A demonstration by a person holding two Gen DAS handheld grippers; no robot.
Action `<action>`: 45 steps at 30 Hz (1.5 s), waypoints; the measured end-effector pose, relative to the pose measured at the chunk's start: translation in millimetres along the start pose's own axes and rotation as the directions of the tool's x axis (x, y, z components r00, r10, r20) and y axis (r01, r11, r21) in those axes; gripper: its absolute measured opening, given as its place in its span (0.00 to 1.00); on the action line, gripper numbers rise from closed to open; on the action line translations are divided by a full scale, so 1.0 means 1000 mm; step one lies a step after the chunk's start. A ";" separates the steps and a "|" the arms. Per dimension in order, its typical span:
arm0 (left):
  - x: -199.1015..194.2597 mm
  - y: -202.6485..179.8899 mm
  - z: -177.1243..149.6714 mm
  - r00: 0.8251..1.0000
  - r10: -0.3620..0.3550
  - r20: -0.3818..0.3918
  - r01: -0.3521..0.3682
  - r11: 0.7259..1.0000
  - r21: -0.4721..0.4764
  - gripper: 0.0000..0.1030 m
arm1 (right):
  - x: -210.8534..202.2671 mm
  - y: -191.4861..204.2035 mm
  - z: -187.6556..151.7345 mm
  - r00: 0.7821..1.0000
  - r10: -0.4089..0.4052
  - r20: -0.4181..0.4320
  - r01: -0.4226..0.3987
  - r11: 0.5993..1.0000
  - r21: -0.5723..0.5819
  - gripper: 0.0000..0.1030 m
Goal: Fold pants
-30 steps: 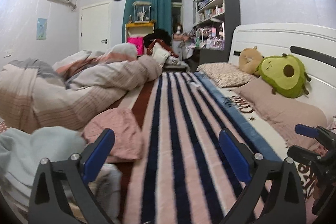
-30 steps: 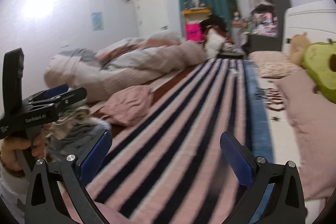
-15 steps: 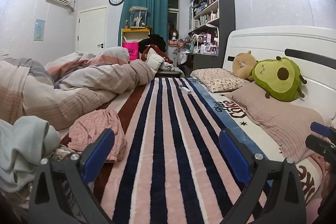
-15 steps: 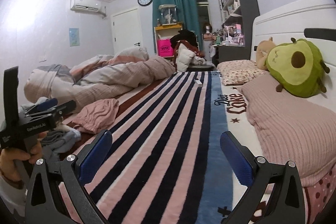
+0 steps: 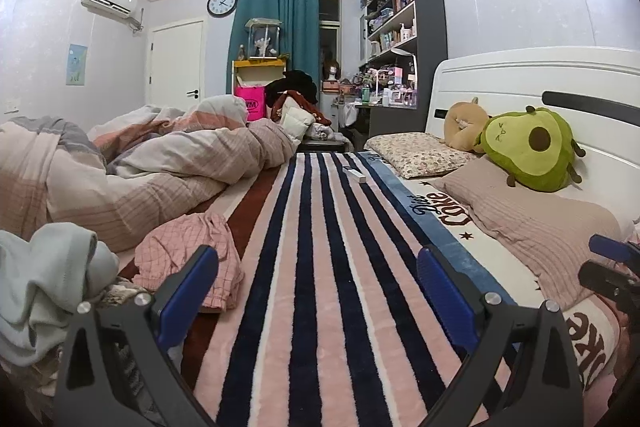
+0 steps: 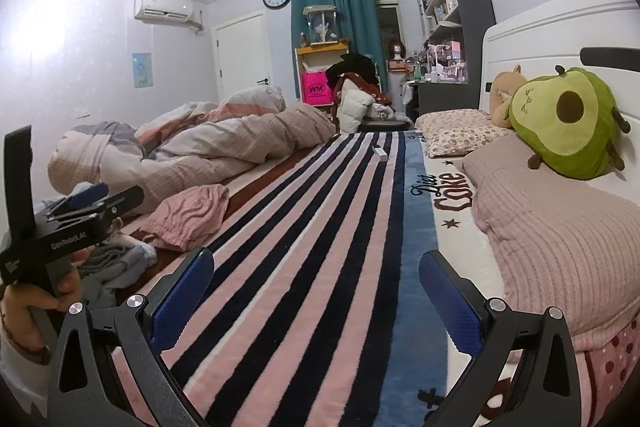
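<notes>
A crumpled pink checked garment (image 5: 188, 255) lies on the striped blanket (image 5: 320, 307) left of centre, and shows too in the right wrist view (image 6: 192, 215). Beside it is a pile of clothes topped by a pale mint piece (image 5: 48, 275); I cannot tell which are the pants. My left gripper (image 5: 316, 279) hovers open and empty over the blanket, just right of the pink garment. A hand (image 6: 36, 295) holds it at the left edge of the right wrist view. My right gripper (image 6: 316, 277) is open and empty above the stripes, near the pillow side.
A rumpled duvet (image 5: 120, 179) fills the bed's left side. Pillows (image 6: 560, 239), an avocado plush (image 6: 568, 123) and the white headboard (image 5: 520, 75) line the right. A small white box (image 5: 356, 174) lies far down the blanket. Shelves and a piled chair stand beyond the bed.
The left view has drawn back from the clothes pile and levelled out. The right gripper has swung rightward toward the pillows. Both grippers have stayed open and empty.
</notes>
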State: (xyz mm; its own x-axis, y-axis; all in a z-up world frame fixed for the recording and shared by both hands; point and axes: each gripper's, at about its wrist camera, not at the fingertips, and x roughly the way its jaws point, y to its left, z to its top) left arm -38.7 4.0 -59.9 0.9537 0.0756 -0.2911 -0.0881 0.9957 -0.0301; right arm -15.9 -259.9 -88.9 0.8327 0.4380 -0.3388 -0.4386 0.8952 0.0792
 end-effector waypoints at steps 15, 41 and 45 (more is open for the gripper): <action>0.002 -0.003 -0.001 1.000 0.024 0.001 -0.024 1.000 0.015 0.96 | 0.002 -0.001 -0.002 1.000 0.013 -0.004 -0.013 1.000 0.029 0.99; 0.002 -0.002 -0.004 1.000 0.021 0.003 -0.021 1.000 -0.007 0.96 | 0.006 0.004 0.001 1.000 0.026 -0.011 -0.026 0.999 0.028 0.99; 0.002 -0.003 -0.004 1.000 0.019 0.004 -0.019 1.000 -0.007 0.96 | 0.007 0.005 0.000 0.999 0.032 -0.014 -0.031 0.999 0.028 0.99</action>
State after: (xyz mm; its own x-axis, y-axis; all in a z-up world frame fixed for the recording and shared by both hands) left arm -37.5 1.2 -64.0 0.9530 0.0952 -0.2877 -0.1086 0.9936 -0.0310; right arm -11.9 -252.2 -90.6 0.8134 0.4650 -0.3493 -0.4549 0.8829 0.1163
